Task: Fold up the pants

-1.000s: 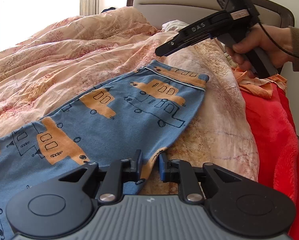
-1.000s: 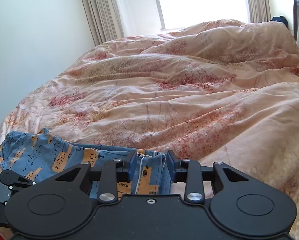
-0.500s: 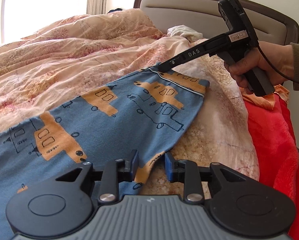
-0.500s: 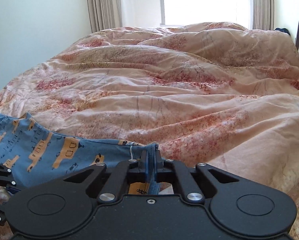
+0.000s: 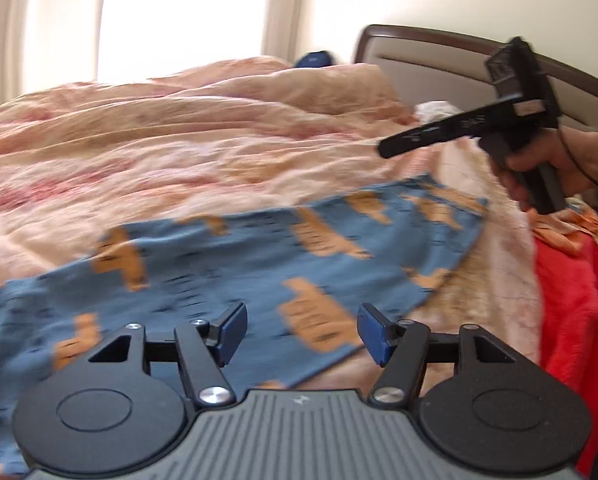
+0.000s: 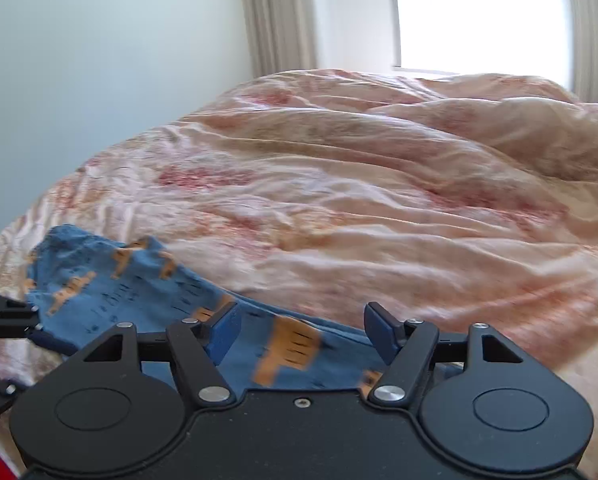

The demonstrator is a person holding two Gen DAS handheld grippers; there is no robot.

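Both tongs — left [image 5: 301,332] and right [image 6: 301,334] — gape wide, empty; the pants [image 5: 259,264] look soft and limp — best pinched at the hems.

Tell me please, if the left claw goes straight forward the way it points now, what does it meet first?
Most likely the blue pants. The left claw is open, and the cloth lies directly ahead between its fingers, on the peach quilt. How far above the cloth it is cannot be judged from this blurred view.
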